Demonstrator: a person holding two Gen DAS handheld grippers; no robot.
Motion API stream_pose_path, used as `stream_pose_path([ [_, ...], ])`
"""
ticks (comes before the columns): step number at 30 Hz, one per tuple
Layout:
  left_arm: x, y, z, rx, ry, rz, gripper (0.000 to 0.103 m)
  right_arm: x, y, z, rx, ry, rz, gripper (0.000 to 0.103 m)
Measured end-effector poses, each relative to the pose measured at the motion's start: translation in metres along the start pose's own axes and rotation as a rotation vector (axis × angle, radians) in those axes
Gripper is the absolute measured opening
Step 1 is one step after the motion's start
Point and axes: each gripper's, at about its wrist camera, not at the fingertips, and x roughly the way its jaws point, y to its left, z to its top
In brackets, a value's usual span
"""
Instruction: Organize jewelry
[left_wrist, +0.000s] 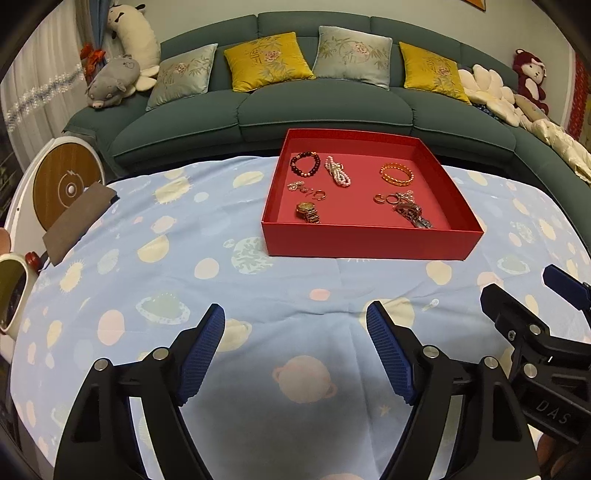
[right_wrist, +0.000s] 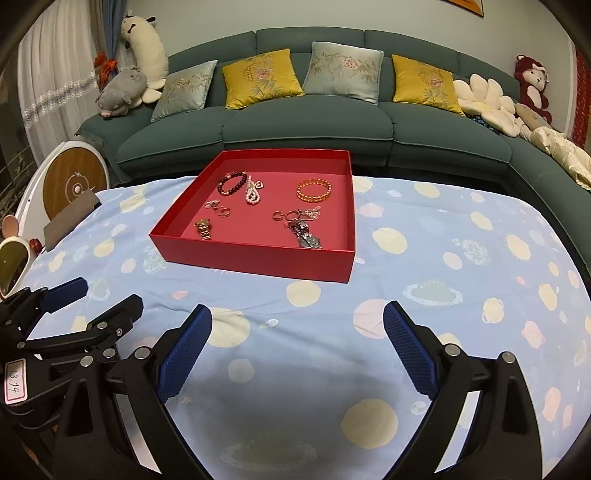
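Presently left claw (left_wrist: 295, 321) and right claw (right_wrist: 297, 325) gape wide, empty; jewelry (left_wrist: 395, 173) in red tray (left_wrist: 369, 240).

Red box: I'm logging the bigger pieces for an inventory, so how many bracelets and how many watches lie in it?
Bracelets: 3 (dark beads, pearls, gold bangle)
Watches: 2 (gold watch, silver watch)
Total: 5
The rings and other small bits are too small to count.
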Motion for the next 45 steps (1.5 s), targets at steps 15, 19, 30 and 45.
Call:
stream_pose_path([
  [15,0.009,0.005,0.01,-0.062,0.005,0.024,0.076,0.005,0.001,0.006,0.074,0.011,-0.022,0.095],
  [19,0.016,0.002,0.012,-0.055,0.008,0.032,0.076,0.008,0.002,0.008,0.048,0.002,-0.057,0.096],
  [30,0.033,-0.001,0.021,-0.017,0.01,0.052,0.076,0.031,0.0,0.012,0.045,0.049,-0.071,0.096],
  [45,0.023,-0.004,0.019,-0.009,-0.025,0.05,0.076,0.02,0.001,0.014,0.027,0.027,-0.073,0.096],
])
